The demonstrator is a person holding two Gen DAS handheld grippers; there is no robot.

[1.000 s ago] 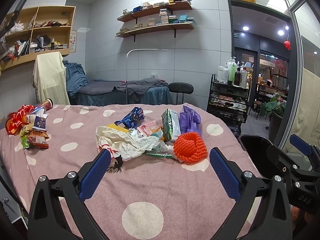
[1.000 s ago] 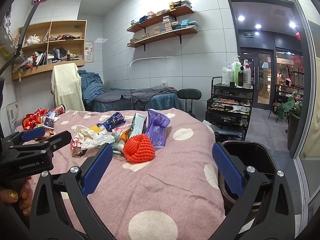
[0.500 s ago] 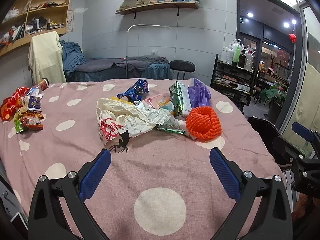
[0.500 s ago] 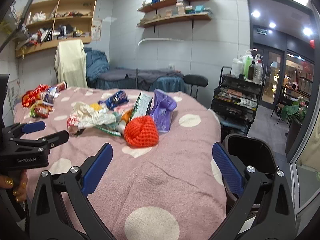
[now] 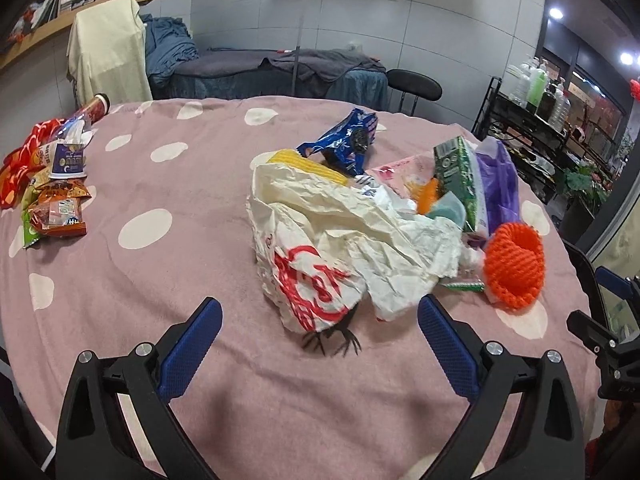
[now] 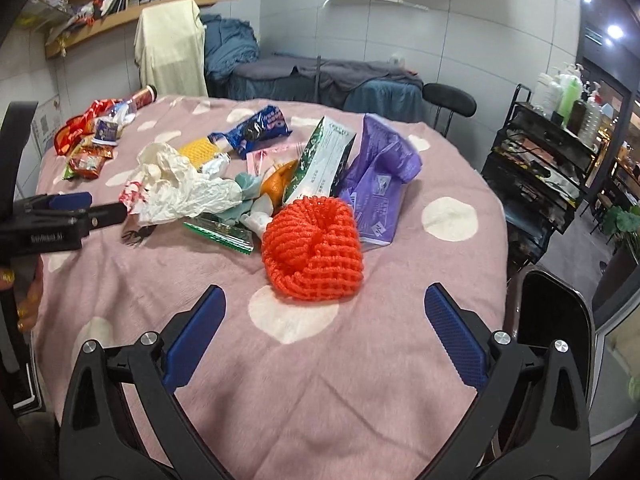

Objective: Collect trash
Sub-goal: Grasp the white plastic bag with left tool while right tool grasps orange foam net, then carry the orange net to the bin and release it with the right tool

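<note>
A pile of trash lies mid-table: a crumpled white paper bag with red print (image 5: 332, 248) (image 6: 180, 188), an orange foam net (image 5: 514, 266) (image 6: 312, 248), a green carton (image 5: 460, 176) (image 6: 324, 164), a purple bag (image 6: 380, 184) and a blue wrapper (image 5: 346, 140) (image 6: 256, 130). My left gripper (image 5: 320, 344) is open, just short of the white bag. My right gripper (image 6: 324, 332) is open, just short of the orange net. A black trash bin (image 6: 552, 316) stands at the table's right edge.
The table has a pink polka-dot cloth (image 5: 160, 272). A second heap of snack wrappers and a cup (image 5: 52, 184) (image 6: 92, 140) lies at the far left. A black stool (image 5: 414, 84), a massage bed (image 5: 260, 68) and a bottle rack (image 6: 548, 136) stand behind.
Both grippers have moved forward and tilted down toward the trash pile. The bag and the orange net now appear larger and closer. Both grippers stay open.
</note>
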